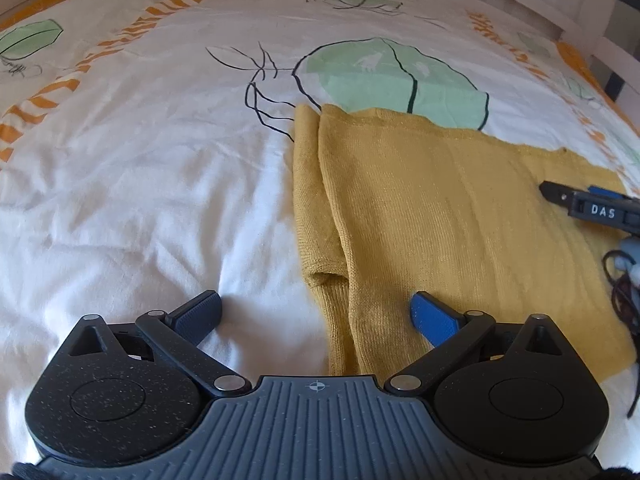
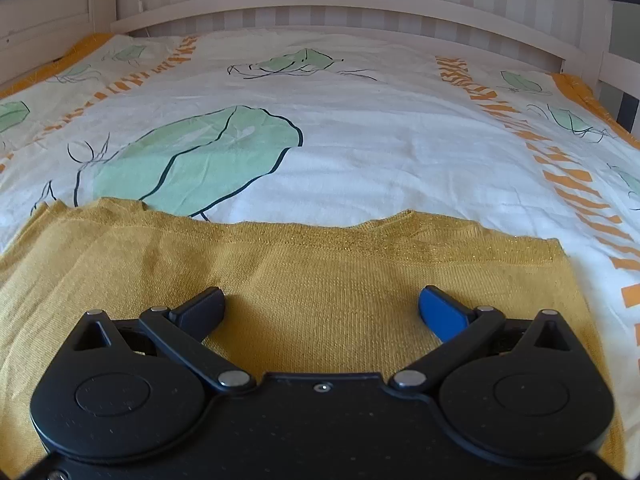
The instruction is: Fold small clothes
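Note:
A mustard-yellow knit garment lies flat on the bed, with a folded sleeve along its left side. My left gripper is open and empty, low over the sleeve's cuff, its left finger over the white cover and its right finger over the garment. My right gripper is open and empty, low over the garment, a little short of its far edge. The right gripper also shows in the left wrist view at the right edge, over the garment.
The bed has a white cover printed with green leaves and orange stripes. A pale wooden headboard with slats stands at the far end. Side rails run on the right. Dark cords hang near the right gripper.

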The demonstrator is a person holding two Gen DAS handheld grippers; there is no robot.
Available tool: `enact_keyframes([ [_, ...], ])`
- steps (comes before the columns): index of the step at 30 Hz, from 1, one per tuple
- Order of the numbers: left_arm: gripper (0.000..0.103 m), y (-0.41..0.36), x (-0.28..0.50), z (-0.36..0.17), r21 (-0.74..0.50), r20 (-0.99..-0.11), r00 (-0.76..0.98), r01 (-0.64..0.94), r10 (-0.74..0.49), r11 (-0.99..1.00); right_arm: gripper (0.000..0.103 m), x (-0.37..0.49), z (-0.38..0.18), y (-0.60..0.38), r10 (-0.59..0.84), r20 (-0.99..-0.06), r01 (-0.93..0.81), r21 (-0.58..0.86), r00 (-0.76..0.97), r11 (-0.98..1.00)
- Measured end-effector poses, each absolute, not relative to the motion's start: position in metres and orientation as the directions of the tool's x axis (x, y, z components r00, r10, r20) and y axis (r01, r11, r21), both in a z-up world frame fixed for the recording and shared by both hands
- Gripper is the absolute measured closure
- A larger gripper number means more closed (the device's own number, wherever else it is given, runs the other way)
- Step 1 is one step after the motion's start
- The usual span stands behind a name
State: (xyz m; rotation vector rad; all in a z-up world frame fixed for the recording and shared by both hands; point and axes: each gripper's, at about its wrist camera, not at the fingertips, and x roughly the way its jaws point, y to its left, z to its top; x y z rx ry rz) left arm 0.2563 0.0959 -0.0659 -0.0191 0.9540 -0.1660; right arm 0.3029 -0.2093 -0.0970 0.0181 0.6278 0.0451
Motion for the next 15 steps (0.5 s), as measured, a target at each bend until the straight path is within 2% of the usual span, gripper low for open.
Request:
enact_keyframes([
  [7, 0.002, 0.101, 0.253, -0.061, -0.110, -0.803, 0.572, 0.132, -0.167, 0.985, 0.001, 0.305, -0.078, -0.211, 0.056, -0.659, -0.048, 0.030, 0.750, 0.998],
  [12, 0.002, 0.108, 0.249, -0.055, -0.148, -0.797, 0.577, 0.102, -0.179, 0.984, 0.005, 0.270, -0.071, -0.194, -0.028, -0.681, -0.038, -0.081, 0.732, 0.996],
  [15, 0.002, 0.111, 0.246, -0.052, -0.148, -0.791, 0.587, 0.089, -0.172, 0.985, 0.005, 0.242, -0.073, -0.189, -0.021, -0.676, -0.056, -0.093, 0.737, 0.994],
])
